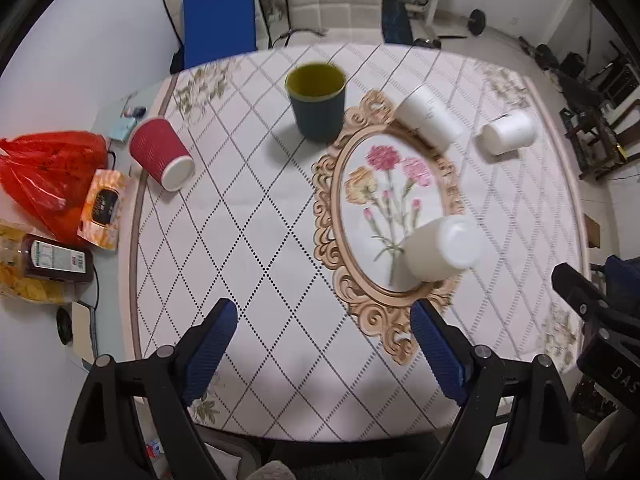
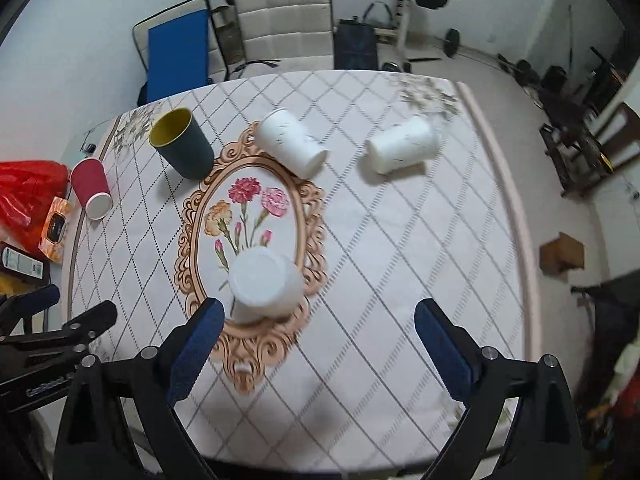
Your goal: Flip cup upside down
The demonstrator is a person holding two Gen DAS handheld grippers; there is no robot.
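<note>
A dark blue cup (image 1: 317, 102) with a yellow inside stands upright, mouth up, at the far side of the table; it also shows in the right wrist view (image 2: 182, 143). A red paper cup (image 1: 160, 153) (image 2: 91, 188) stands upside down at the left edge. Three white cups (image 1: 442, 249) (image 1: 429, 117) (image 1: 507, 132) stand upside down; the near one (image 2: 265, 283) sits on the flower print. My left gripper (image 1: 324, 340) is open and empty above the near table. My right gripper (image 2: 320, 340) is open and empty, the near white cup just ahead of its left finger.
The table (image 1: 260, 240) has a diamond-patterned cloth. A red bag (image 1: 48, 176), an orange packet (image 1: 102, 208) and a sauce bottle (image 1: 56, 260) lie at the left. Chairs (image 2: 284, 20) stand beyond the far edge. A wooden box (image 2: 560, 256) is on the floor at right.
</note>
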